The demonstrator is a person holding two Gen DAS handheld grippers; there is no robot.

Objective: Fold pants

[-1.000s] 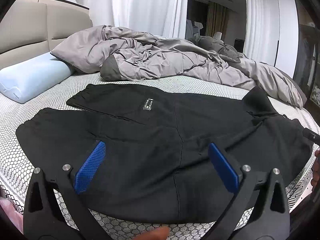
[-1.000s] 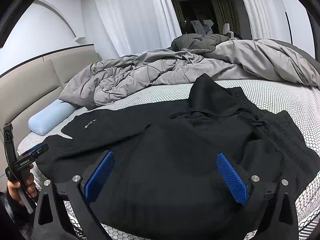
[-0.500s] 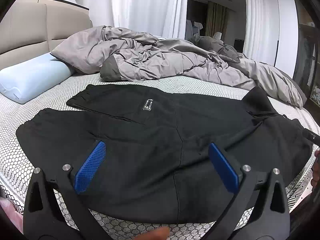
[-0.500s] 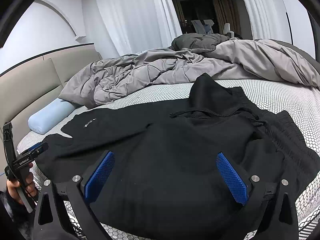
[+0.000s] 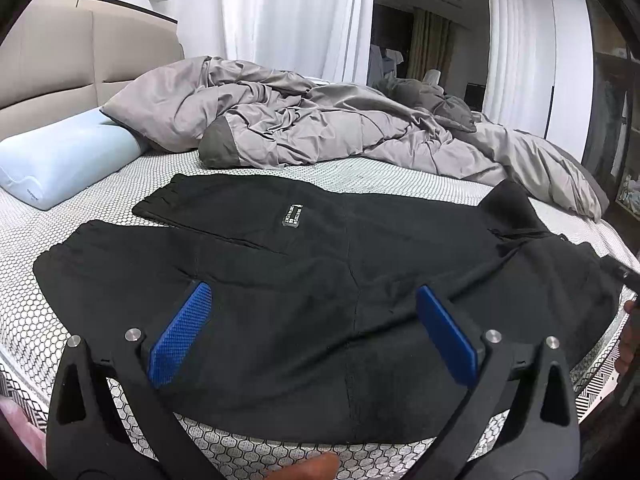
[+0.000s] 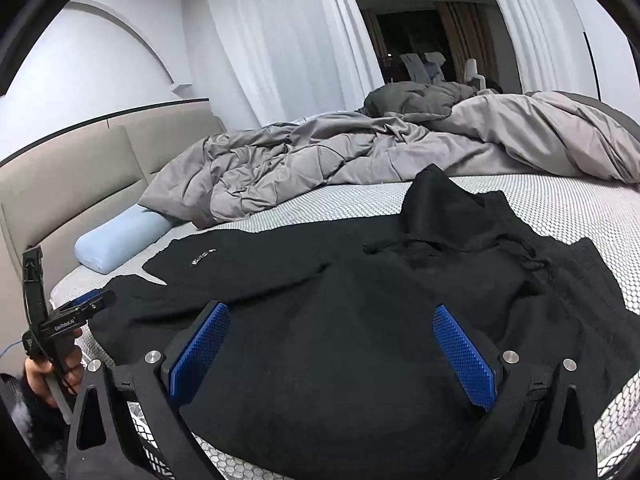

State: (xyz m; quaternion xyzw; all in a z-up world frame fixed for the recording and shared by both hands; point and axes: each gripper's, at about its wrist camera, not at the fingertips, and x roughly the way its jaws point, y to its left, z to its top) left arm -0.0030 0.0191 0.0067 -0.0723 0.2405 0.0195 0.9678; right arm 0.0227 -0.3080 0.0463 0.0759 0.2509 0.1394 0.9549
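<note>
on the bed [image 5: 360, 168], spread across the patterned sheet near its front edge, lie the black pants [image 5: 320, 280]: two legs run off toward the pillow [image 5: 60, 164], the far one with a small label [image 5: 293, 215], and the waist end sits bunched and peaked on the other side. the left gripper [image 5: 314, 320] hovers low over the seat area with its blue pads spread wide, holding nothing. the right gripper [image 6: 332, 344] is likewise spread and empty above the waist half, where a drawstring and a raised fold are visible.

the step in hand looks like taking hold for the first fold, leg onto leg. to do it well, each gripper should come down on a single edge layer rather than mid-cloth: the right one at the near waistband corner, the left one at the near leg's hem. flatten the bunched waist first, then lift both ends evenly and lay the near leg over the far one so the seams line up.
</note>
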